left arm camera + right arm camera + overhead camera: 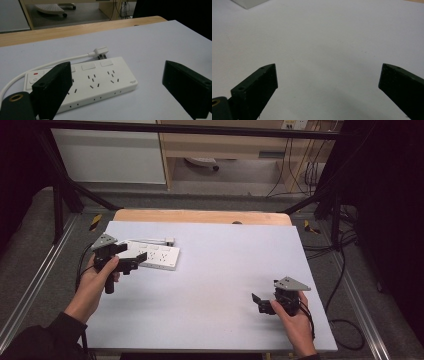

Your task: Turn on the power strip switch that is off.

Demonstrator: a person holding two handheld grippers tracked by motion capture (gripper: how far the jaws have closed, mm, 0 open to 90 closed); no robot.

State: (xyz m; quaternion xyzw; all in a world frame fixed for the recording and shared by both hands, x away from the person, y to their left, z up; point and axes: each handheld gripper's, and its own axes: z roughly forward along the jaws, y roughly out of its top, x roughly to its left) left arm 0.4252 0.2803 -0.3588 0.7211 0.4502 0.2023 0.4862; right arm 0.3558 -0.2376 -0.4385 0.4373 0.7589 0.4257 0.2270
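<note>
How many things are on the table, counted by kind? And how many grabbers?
White plastic power strip with its cord and plug: 1
Black hand-held grippers, both open, left and right: 2
Total: 3

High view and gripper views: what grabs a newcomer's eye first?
The white power strip at the table's far left, its cord looping round to a plug lying unplugged just behind it. The left gripper sits right at the strip with jaws wide open, one jaw overlapping the strip's switch end in its own view. The right gripper, also open, is far off near the front right over bare table.
</note>
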